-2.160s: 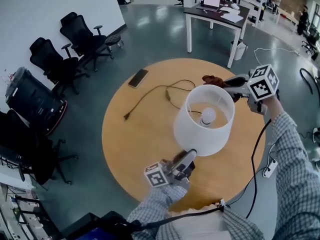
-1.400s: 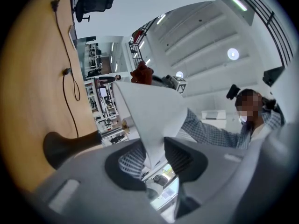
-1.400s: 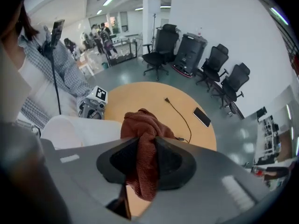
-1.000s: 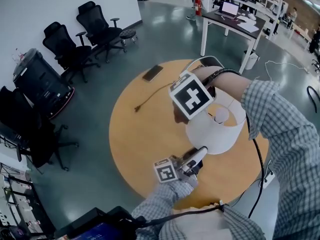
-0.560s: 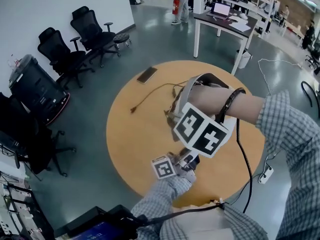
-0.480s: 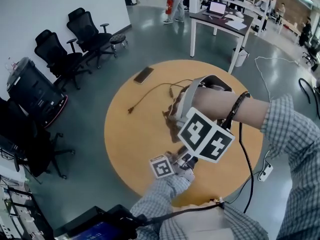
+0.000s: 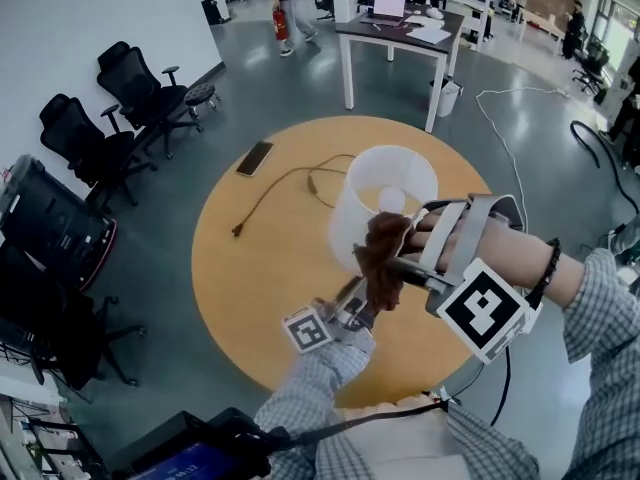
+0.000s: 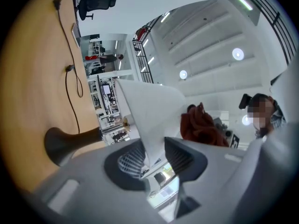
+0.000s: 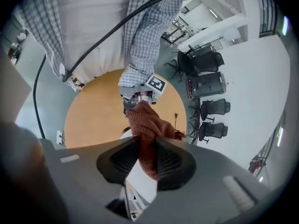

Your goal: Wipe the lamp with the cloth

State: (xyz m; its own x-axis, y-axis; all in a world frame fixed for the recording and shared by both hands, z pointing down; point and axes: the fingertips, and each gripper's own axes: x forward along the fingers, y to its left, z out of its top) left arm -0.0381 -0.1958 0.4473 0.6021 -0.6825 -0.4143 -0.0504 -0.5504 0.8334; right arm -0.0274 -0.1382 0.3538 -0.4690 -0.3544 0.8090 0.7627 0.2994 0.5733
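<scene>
the right gripper [image 7: 392,268], jaws narrow and clamped on the rust-brown cloth [image 7: 378,258], has swung from the far side of the lamp [image 7: 385,193] round its left flank to the near wall of the white shade, mid-table [image 7: 250,288]. the wipe looks well along, with the right side likely left. the left gripper [image 7: 352,306] still pinches the shade's near lower rim, steadying it. the head view hides the lamp's base behind the shade; whether the cloth presses the shade is hard to make out.
</scene>
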